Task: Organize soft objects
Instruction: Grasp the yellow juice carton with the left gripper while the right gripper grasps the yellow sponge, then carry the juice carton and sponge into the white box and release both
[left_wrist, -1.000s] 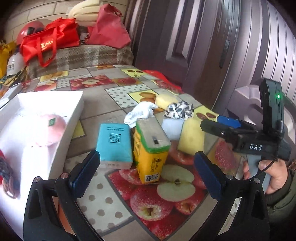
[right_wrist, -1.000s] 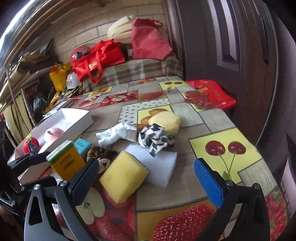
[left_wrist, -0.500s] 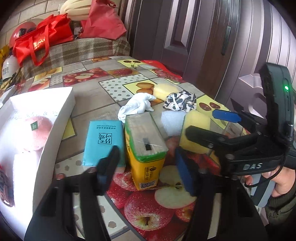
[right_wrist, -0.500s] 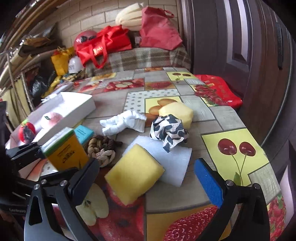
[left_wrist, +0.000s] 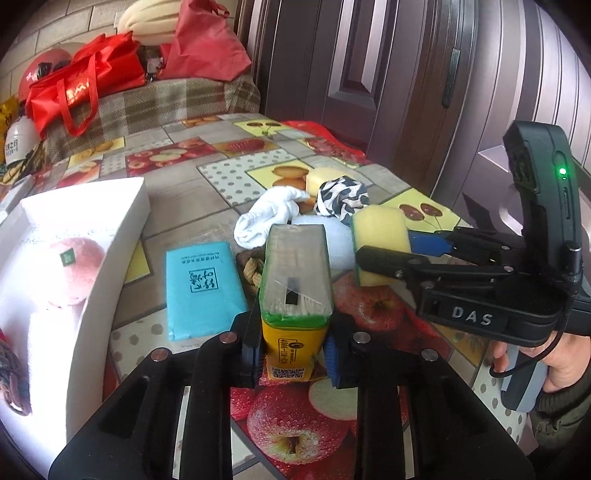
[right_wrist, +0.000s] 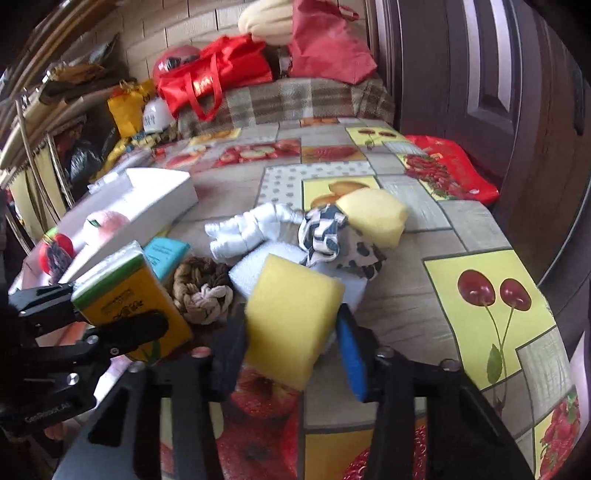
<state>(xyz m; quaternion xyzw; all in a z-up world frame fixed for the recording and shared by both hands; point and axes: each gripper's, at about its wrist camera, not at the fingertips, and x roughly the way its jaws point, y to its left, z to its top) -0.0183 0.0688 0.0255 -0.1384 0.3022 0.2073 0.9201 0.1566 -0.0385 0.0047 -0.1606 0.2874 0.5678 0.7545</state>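
My left gripper (left_wrist: 291, 356) is shut on a yellow tissue pack with a green top (left_wrist: 293, 280), which stands upright on the fruit-print table. To its right, my right gripper (right_wrist: 290, 343) has its jaws closing on a yellow sponge (right_wrist: 291, 317), and both pads touch its sides. In the left wrist view the same sponge (left_wrist: 380, 236) sits between the right gripper's fingers (left_wrist: 428, 240). Behind lie a white foam block (right_wrist: 251, 266), a white sock (right_wrist: 251, 225), a black-and-white cloth (right_wrist: 325, 236), a second yellow sponge (right_wrist: 373, 216) and a braided rope knot (right_wrist: 203, 288).
A flat blue tissue pack (left_wrist: 201, 288) lies left of the yellow pack. A white box (left_wrist: 136, 206) at the left holds a pink plush peach (left_wrist: 74, 266). Red bags (right_wrist: 214, 74) sit on a plaid bench at the back. A dark door (left_wrist: 369, 74) and the table edge bound the right side.
Both grippers went from wide open to closed: the left onto the yellow tissue pack, the right onto the yellow sponge, which now stands tilted up between its fingers.
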